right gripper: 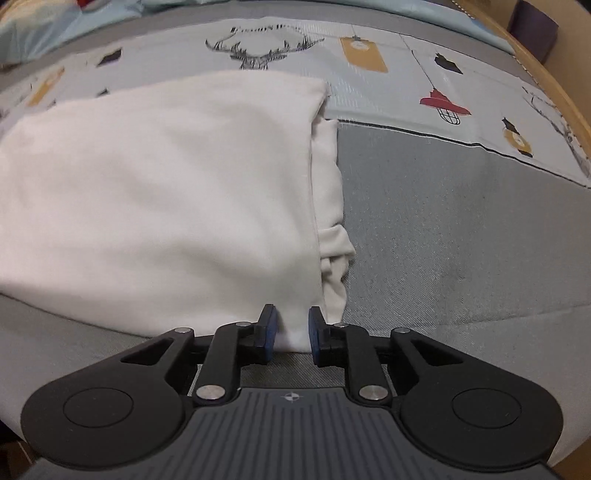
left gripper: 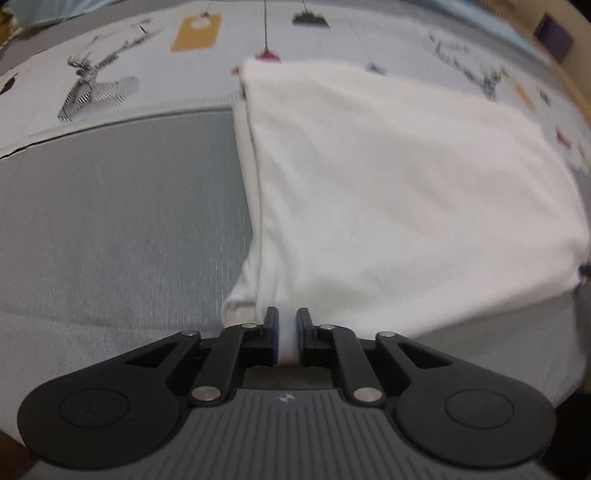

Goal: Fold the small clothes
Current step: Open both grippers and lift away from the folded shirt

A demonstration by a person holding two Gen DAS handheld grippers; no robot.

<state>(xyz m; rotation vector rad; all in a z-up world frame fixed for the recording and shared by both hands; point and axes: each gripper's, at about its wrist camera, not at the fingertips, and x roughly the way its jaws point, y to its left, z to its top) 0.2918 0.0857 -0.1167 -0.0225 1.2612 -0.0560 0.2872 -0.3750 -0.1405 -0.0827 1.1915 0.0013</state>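
Note:
A white garment (left gripper: 388,184) lies partly folded on a grey bed surface (left gripper: 110,221). My left gripper (left gripper: 287,325) is shut on the garment's near left corner, with white cloth pinched between its blue pads. In the right wrist view the same garment (right gripper: 166,184) fills the left half. My right gripper (right gripper: 291,325) is shut on its near right corner, with a wider bunch of cloth between the pads. A folded-under sleeve (right gripper: 332,221) sticks out along the garment's right edge. The near edge is lifted slightly off the bed.
A printed sheet with deer, lamps and tags (right gripper: 369,74) covers the far part of the bed. A wooden bed frame (right gripper: 565,110) curves along the right side. Light blue bedding (right gripper: 55,26) lies at the far left.

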